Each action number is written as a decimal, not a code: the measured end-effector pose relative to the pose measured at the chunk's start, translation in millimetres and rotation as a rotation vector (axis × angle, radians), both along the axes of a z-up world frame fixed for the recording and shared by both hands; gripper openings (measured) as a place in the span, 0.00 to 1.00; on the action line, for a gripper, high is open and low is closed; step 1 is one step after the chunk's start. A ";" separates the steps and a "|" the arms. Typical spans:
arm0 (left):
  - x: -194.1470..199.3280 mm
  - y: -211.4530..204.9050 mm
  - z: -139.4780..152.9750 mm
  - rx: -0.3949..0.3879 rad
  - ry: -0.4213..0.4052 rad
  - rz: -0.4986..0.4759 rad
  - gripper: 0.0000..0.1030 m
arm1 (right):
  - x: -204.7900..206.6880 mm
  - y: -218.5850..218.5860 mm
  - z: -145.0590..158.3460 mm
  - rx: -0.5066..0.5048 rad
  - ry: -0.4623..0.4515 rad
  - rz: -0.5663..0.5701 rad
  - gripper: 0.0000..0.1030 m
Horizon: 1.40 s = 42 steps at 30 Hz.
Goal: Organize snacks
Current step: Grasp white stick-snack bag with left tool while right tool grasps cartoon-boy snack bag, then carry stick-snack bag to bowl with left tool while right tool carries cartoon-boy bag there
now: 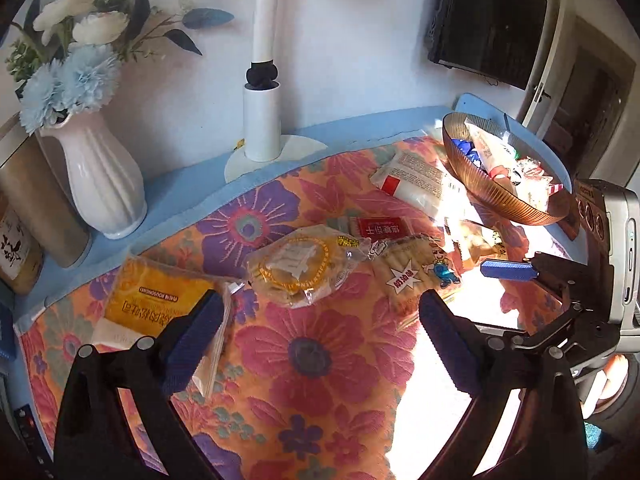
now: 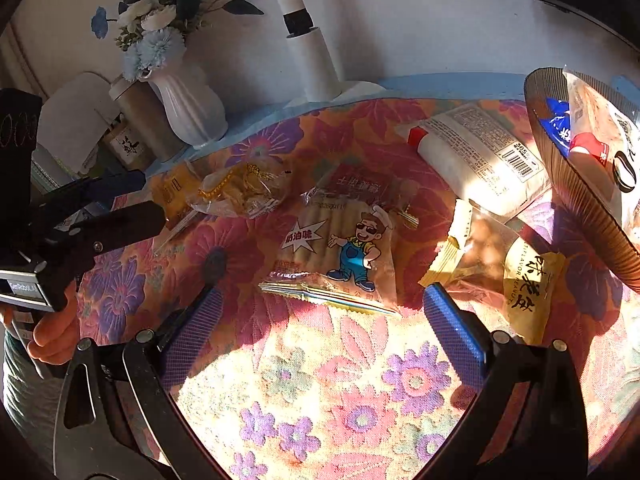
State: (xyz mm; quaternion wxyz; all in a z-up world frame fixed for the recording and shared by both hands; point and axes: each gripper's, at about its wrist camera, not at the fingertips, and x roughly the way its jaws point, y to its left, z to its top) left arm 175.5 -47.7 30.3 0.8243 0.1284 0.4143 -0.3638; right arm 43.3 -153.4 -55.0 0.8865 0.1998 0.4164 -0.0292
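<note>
Your left gripper (image 1: 320,332) is hanging released over the floral tablecloth (image 1: 304,392), its blue pads spread wide with nothing but cloth between them. Your right gripper (image 2: 320,332) is standing released too, jaws wide over the sunlit near part of the cloth, with no packet in its grasp.

Just beyond the right gripper's pads, the clear biscuit-stick packet with the cartoon chef (image 2: 340,252) is lying flat near the middle of the table. To its right, the peanut packet (image 2: 504,268) is sitting close under the rim of the ribbed amber bowl (image 2: 576,216), which is standing at the table's right edge and already holding several wrapped snacks (image 1: 500,156).

By the left gripper's left pad, the yellow flat packet (image 1: 156,300) is lying toward the table's left edge. Further in, the clear bag of round yellow pastry (image 1: 300,268) is resting mid-table, with the red-labelled packet (image 1: 376,226) just behind it. The long white packet with the barcode (image 2: 476,160) is lying beside the bowl, toward the far edge.

Along the far edge, the white lamp post (image 1: 262,120) is standing on its base, and at the far left corner the white ribbed vase of blue and white flowers (image 1: 100,176) is standing beside a gold canister (image 1: 40,208).
</note>
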 end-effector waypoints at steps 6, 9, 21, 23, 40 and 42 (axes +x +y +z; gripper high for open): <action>64.6 -28.5 -36.1 0.013 0.135 -0.056 0.94 | 28.2 2.0 -21.0 0.007 0.075 -0.011 0.97; 75.8 -37.3 -51.6 0.002 0.193 -0.078 0.94 | 34.8 2.6 -28.1 0.011 0.085 -0.019 0.97; 37.6 -31.2 -65.4 0.033 0.194 -0.069 0.75 | 28.2 22.1 -27.2 -0.136 0.078 -0.058 0.75; 30.7 -27.5 -64.6 0.032 0.183 -0.049 0.68 | 18.2 20.9 -24.9 -0.134 0.076 -0.052 0.71; -108.2 23.0 -50.9 -0.038 0.227 0.079 0.61 | -117.9 38.7 -7.8 -0.174 0.014 0.137 0.68; -124.2 18.4 -54.7 0.016 0.177 0.082 0.62 | -124.6 40.9 -14.8 -0.186 0.034 0.145 0.67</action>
